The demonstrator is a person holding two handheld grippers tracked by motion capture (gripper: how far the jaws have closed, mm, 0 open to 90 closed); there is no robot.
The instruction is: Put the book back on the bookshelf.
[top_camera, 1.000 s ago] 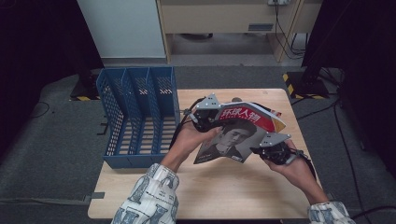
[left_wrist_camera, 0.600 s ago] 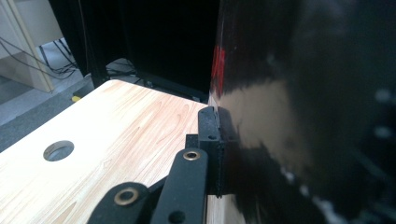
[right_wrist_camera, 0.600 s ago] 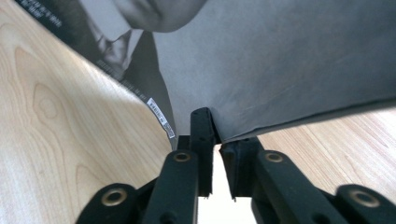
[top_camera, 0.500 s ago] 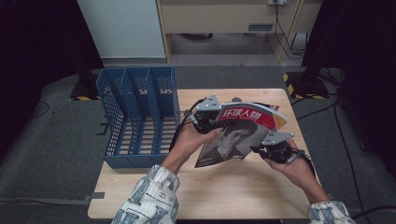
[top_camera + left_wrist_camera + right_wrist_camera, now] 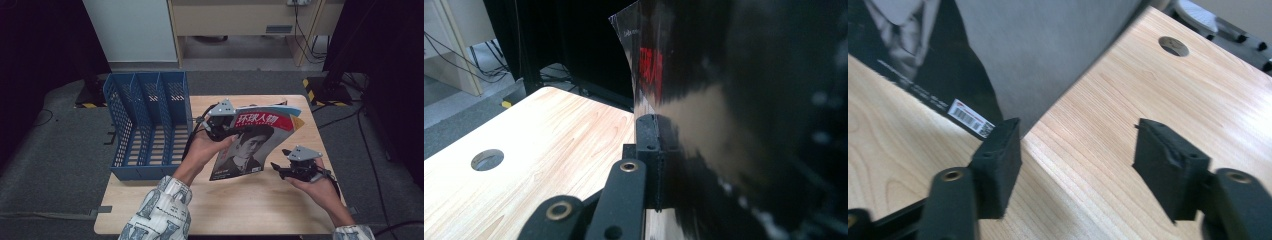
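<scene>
A magazine (image 5: 250, 142) with a red title band and a black-and-white portrait on its cover stands tilted on the table, lower edge resting on the wood. My left gripper (image 5: 234, 129) is shut on its upper left edge; in the left gripper view the glossy cover (image 5: 724, 100) rises from between the closed jaws. My right gripper (image 5: 278, 169) stands open just right of the magazine's lower right corner. In the right gripper view the barcode corner (image 5: 970, 112) lies beside the left fingertip (image 5: 998, 160), with bare wood between the jaws.
A blue mesh file rack (image 5: 145, 125) with three slots stands at the table's left edge, close to my left hand. The wooden table (image 5: 240, 210) has a round cable hole (image 5: 1173, 46). Dark cabinets and cables lie beyond the far edge.
The magazine has tipped a little more upright toward the left. The right gripper has drawn slightly back and down, away from its lower right corner.
</scene>
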